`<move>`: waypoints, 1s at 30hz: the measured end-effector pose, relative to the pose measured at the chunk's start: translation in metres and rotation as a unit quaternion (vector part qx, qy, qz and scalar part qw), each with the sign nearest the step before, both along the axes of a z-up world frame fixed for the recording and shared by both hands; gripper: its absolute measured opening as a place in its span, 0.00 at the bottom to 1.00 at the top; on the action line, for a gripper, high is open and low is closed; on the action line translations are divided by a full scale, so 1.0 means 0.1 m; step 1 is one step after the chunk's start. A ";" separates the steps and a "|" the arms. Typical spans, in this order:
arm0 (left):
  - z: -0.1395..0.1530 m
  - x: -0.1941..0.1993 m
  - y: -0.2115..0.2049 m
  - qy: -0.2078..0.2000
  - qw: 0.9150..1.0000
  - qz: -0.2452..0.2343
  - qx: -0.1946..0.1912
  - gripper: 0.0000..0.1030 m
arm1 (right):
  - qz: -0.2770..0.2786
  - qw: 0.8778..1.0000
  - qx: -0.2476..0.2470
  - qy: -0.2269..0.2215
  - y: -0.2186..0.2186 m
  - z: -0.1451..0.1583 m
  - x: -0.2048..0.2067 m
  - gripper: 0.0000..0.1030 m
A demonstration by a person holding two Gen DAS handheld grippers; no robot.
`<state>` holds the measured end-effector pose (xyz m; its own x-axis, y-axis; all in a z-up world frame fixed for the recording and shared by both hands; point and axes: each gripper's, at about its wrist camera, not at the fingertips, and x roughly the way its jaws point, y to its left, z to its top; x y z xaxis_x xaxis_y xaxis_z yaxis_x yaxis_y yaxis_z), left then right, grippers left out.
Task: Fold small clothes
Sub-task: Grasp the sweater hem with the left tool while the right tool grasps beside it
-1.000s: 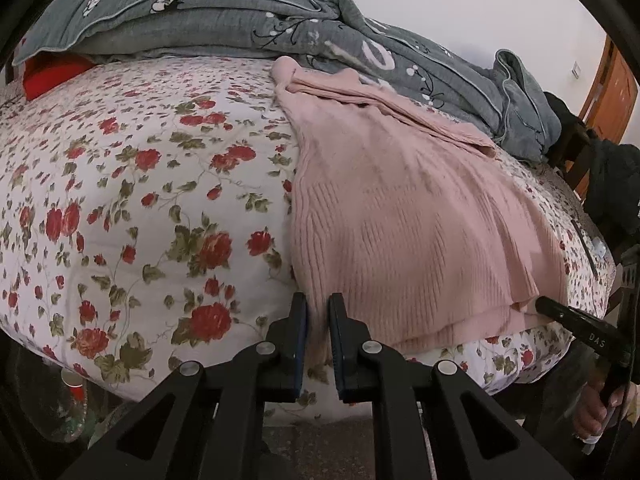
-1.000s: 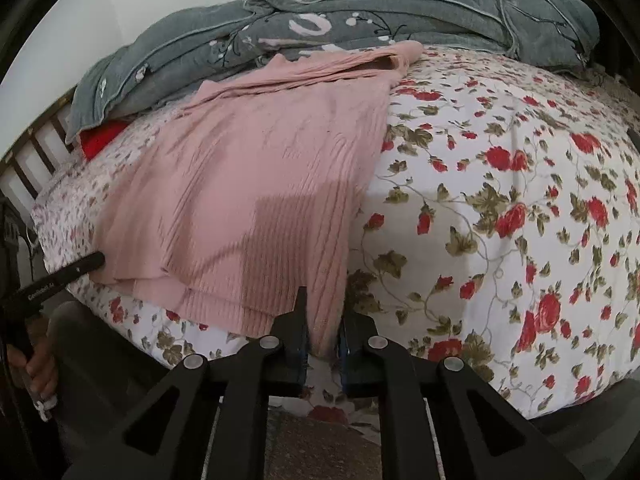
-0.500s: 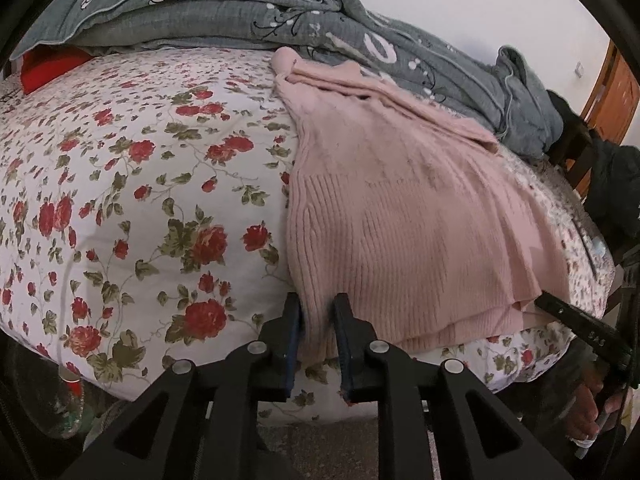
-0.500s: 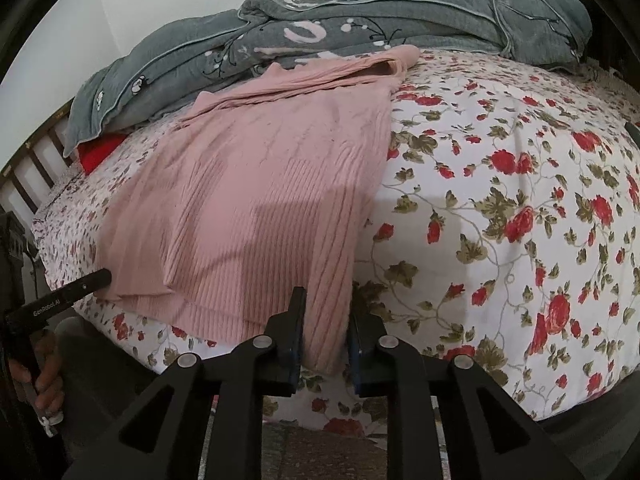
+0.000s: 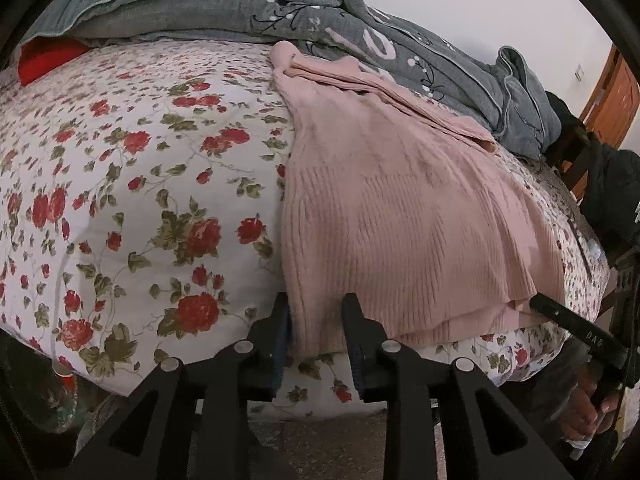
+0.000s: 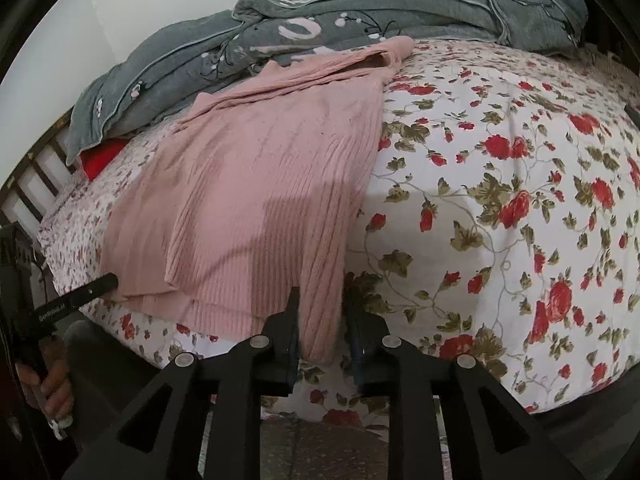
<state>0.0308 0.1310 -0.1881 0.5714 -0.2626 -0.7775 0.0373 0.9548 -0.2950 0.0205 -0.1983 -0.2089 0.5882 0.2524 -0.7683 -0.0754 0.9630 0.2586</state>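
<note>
A pink ribbed knit garment (image 5: 392,216) lies folded lengthwise on the flowered bed, its hem at the near edge; it also shows in the right wrist view (image 6: 264,184). My left gripper (image 5: 316,320) is open, its jaws on either side of the hem's left corner. My right gripper (image 6: 322,316) is open, its jaws on either side of the hem's right corner. The cloth hangs loose between the fingers in both views. Each gripper's tip shows at the side of the other view.
The bed has a white sheet with red roses (image 5: 120,184). A grey quilt (image 5: 248,4) is bunched along the far side, with a red cushion (image 5: 48,56) under it. A wooden door (image 5: 612,92) and dark clothes stand at the right. The floor is below the bed's edge.
Both grippers have opened, letting go of the hem corners they were pinching. The garment now rests on the bed and both cameras have drawn a little nearer.
</note>
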 end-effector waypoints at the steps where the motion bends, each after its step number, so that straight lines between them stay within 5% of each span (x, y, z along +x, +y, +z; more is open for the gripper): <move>1: 0.01 0.00 -0.02 -0.001 1.000 0.000 0.006 0.24 | -0.001 1.000 0.002 0.000 0.01 0.00 0.01 0.20; 6: 0.05 0.00 -0.04 -0.011 1.000 -0.008 0.004 0.07 | 0.003 1.000 0.000 -0.012 0.00 0.06 -0.03 0.09; 16: 0.35 -0.19 0.12 -0.040 0.999 -0.001 -0.025 0.07 | 0.013 0.998 -0.003 -0.063 -0.02 0.48 -0.21 0.05; 30: 0.83 -0.10 0.29 -0.080 0.995 0.014 -0.053 0.06 | -0.005 0.995 0.070 -0.078 -0.24 0.89 -0.14 0.05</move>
<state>0.0209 0.1601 -0.1052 0.6938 -0.3206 -0.6449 0.0665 0.9201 -0.3859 0.0061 -0.2224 -0.1202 0.7001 0.3444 -0.6255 -0.1164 0.9193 0.3759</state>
